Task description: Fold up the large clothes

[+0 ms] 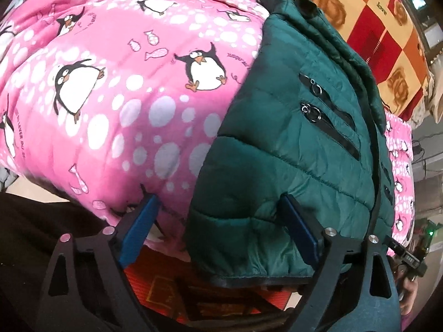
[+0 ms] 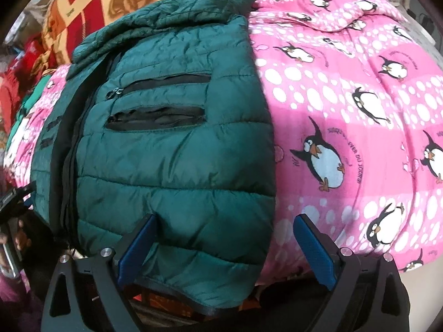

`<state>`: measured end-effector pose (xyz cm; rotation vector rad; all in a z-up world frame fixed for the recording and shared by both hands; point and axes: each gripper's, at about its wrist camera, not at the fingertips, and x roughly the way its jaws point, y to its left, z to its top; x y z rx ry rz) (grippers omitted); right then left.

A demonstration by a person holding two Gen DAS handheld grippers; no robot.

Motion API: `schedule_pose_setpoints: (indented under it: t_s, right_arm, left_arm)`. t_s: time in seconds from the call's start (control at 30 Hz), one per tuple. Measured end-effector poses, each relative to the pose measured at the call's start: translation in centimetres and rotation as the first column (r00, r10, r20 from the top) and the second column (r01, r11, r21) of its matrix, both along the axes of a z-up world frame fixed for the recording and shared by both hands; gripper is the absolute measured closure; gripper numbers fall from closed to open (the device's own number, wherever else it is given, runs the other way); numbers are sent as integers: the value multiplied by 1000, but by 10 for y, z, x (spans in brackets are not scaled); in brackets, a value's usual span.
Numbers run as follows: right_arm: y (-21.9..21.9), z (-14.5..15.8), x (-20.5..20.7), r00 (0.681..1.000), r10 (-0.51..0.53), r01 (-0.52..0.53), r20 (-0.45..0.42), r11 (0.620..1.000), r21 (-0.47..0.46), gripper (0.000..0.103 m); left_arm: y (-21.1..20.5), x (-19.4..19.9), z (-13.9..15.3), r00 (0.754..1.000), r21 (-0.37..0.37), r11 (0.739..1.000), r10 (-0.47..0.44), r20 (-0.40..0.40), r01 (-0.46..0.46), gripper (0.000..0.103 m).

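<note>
A dark green quilted puffer jacket (image 1: 299,144) lies folded on a pink penguin-print quilt (image 1: 110,88) covering the bed, its hem at the bed's near edge and its collar toward the far edge, where a red-and-cream checked blanket (image 1: 368,22) begins. Two black zip pockets (image 2: 157,96) face up. Left tongs (image 1: 221,227) stand spread over the jacket's hem corner; the pads do not press the fabric. Right tongs (image 2: 224,249) also stand spread, straddling the jacket's other hem corner beside the quilt, pinching nothing. A hand (image 2: 16,238) shows at the right-wrist view's edge
</note>
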<state>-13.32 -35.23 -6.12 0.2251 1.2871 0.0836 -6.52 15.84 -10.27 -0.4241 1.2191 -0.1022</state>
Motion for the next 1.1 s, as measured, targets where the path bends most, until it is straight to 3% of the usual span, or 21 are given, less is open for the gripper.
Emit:
schedule_pose_setpoints:
  t_s: [0.27, 0.6, 0.8, 0.87, 0.93, 0.97, 1.0, 1.1]
  right_arm:
    - [12, -19, -2, 997, 57, -49, -49, 988, 144, 6]
    - [12, -22, -6, 999, 50, -52, 17, 986, 160, 7]
    - [15, -16, -10, 992, 92, -103, 83, 985, 141, 29]
    - [15, -14, -12, 990, 106, -117, 93, 985, 128, 42]
    - [16, -12, -10, 988, 116, -128, 104, 985, 119, 56]
    - [16, -9, -10, 986, 121, -134, 112, 984, 114, 63]
    - [18, -7, -10, 985, 128, -141, 116, 984, 109, 64]
    - [23, 4, -8, 977, 159, -171, 139, 982, 83, 74]
  left_arm:
    - [-12, 3, -4, 999, 49, 998, -46, 14, 45, 5]
    - [-15, 3, -6, 999, 63, 997, -42, 26, 40, 5]
    - [-15, -1, -5, 998, 72, 997, -43, 35, 41, 6]
    - [-16, -4, -2, 998, 81, 996, -46, 50, 42, 14]
    - [-20, -7, 4, 994, 101, 993, -71, 78, 63, 45]
    - [-25, -9, 9, 991, 120, 989, -100, 94, 88, 53]
    - [-30, -11, 13, 987, 133, 985, -120, 106, 105, 71]
    - [-37, -13, 25, 980, 189, 975, -143, 136, 116, 89]
